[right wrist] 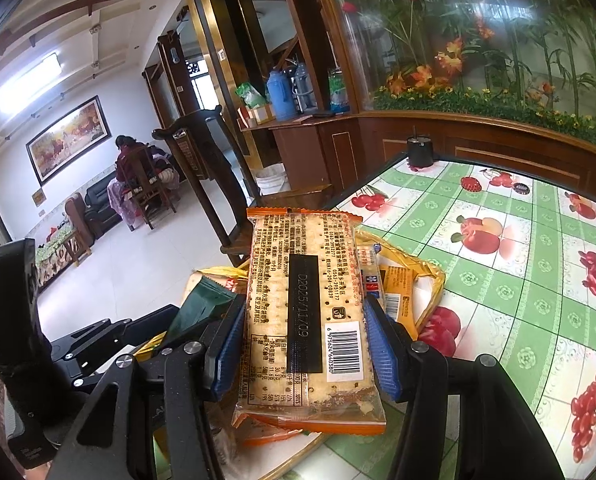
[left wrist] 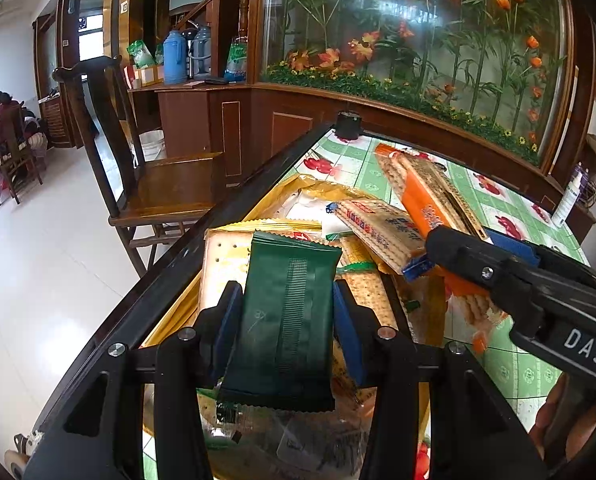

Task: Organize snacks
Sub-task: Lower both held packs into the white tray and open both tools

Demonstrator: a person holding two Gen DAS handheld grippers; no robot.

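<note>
The green snack packet is clamped between the pads of the left gripper, above the snack pile at the table edge. At 3 o'clock of it, the orange cracker packet is clamped by the right gripper, with the black ashtray beyond at 12 o'clock.

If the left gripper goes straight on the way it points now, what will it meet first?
Probably the heap of cracker packs on the table just ahead of the left gripper, which is shut on the green packet; depth is unclear.

Green packet between left fingers
</note>
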